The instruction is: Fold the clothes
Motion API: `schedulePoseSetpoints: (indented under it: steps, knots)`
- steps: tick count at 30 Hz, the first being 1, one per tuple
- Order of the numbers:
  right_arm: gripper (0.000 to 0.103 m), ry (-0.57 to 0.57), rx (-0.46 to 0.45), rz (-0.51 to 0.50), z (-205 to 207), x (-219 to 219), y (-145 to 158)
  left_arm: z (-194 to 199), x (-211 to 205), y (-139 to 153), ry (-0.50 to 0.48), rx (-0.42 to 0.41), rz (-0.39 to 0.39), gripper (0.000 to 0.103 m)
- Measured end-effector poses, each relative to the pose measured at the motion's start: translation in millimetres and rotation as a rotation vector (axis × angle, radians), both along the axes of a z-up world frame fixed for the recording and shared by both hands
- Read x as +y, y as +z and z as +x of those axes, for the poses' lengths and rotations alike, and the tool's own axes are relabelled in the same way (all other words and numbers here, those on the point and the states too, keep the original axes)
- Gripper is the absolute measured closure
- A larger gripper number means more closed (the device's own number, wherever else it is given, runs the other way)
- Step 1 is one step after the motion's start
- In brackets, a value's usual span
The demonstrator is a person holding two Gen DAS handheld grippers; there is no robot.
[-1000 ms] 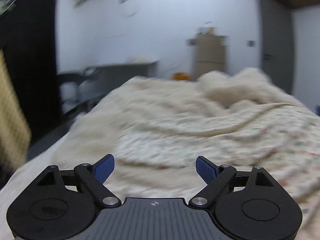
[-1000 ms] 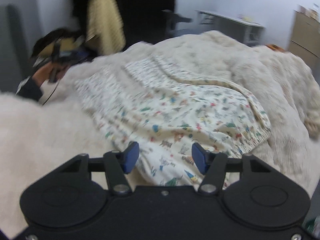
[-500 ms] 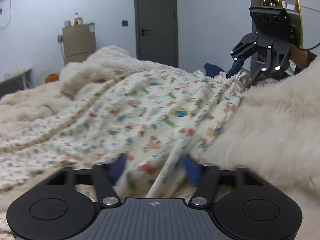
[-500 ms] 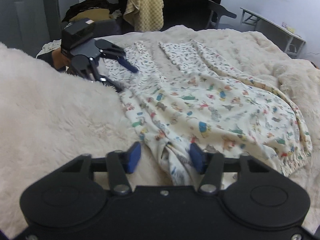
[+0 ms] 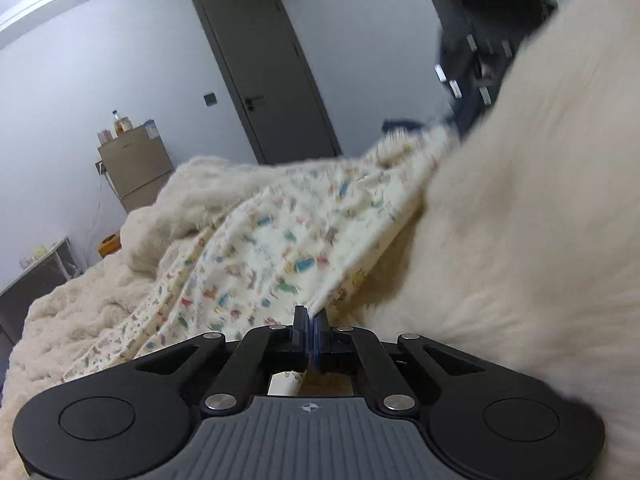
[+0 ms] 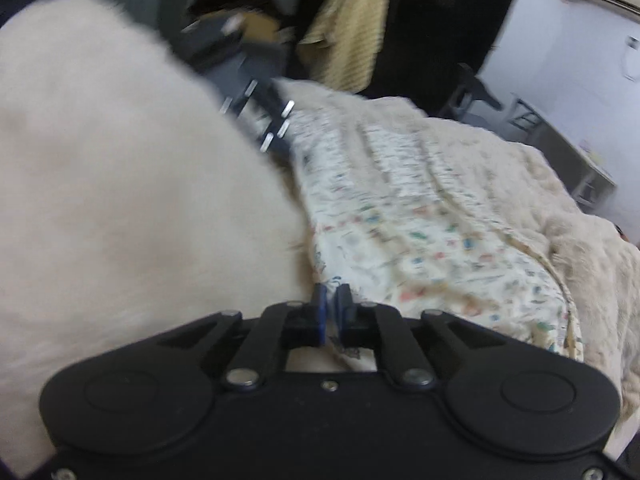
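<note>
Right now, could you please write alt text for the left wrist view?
The left gripper is shut on an edge of the printed garment, which lies across a cream fluffy blanket. A grey door stands behind.

Fluffy cream blanket (image 5: 520, 220), grey door (image 5: 272, 80), small fridge (image 5: 136, 168).

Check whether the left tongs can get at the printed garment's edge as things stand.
Yes, it seems: the left tongs are already shut on an edge of the garment, nothing between. The right tongs pinch another edge.
</note>
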State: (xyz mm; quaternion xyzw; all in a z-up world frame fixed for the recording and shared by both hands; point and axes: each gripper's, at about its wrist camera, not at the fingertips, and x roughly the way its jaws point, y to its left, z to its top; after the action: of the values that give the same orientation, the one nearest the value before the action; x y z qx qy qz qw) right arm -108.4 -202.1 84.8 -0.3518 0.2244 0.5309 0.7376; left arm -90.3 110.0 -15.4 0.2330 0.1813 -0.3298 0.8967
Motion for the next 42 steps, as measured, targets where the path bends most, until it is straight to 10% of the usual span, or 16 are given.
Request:
schedulePoseSetpoints:
  steps: [3, 7, 11, 14, 18, 19, 21, 25, 28, 30, 34, 36, 39, 42]
  knots:
    - [0.086, 0.006, 0.009, -0.024, -6, 3, -8, -2, 0, -9, -0.036, 0.054, 0.030, 0.098]
    - [0.066, -0.007, 0.012, -0.002, -2, -1, -4, 16, 78, 15, 0.206, 0.148, -0.386, 0.033]
    - [0.050, -0.091, 0.089, 0.146, 21, -13, 11, 6, 183, 53, 0.621, 0.073, -0.651, 0.033]
    - [0.049, -0.153, 0.146, 0.257, 38, -23, 22, -16, 253, 94, 0.982, -0.043, -0.591, 0.023]
    - [0.049, -0.249, 0.183, 0.329, 56, -25, 16, -35, 301, 118, 1.328, -0.187, -0.254, 0.010]
    - [0.049, -0.265, 0.190, 0.337, 59, -25, 13, -31, 315, 110, 1.399, -0.141, -0.105, 0.010]
    - [0.049, -0.293, 0.204, 0.352, 62, -25, 7, -28, 336, 88, 1.382, -0.002, -0.101, 0.010]
    - [0.049, -0.332, 0.235, 0.386, 62, -29, -5, -21, 386, -21, 1.248, 0.418, -0.641, 0.010]
    - [0.049, -0.366, 0.286, 0.421, 64, -31, -14, -6, 393, -93, 1.314, 0.584, -0.746, 0.018]
    - [0.049, -0.379, 0.311, 0.432, 65, -30, -19, -3, 394, -113, 1.367, 0.575, -0.808, 0.028]
    - [0.048, -0.383, 0.328, 0.427, 63, -25, -27, -7, 398, -95, 1.414, 0.412, -0.867, 0.102]
    - [0.048, -0.383, 0.328, 0.426, 62, -25, -28, -18, 407, -80, 1.409, 0.358, -0.942, 0.102]
    - [0.048, -0.386, 0.322, 0.428, 61, -28, -26, -23, 414, -62, 1.506, 0.301, -0.839, 0.102]
    - [0.048, -0.387, 0.313, 0.425, 60, -29, -25, -21, 422, -68, 1.489, 0.388, -0.812, 0.095]
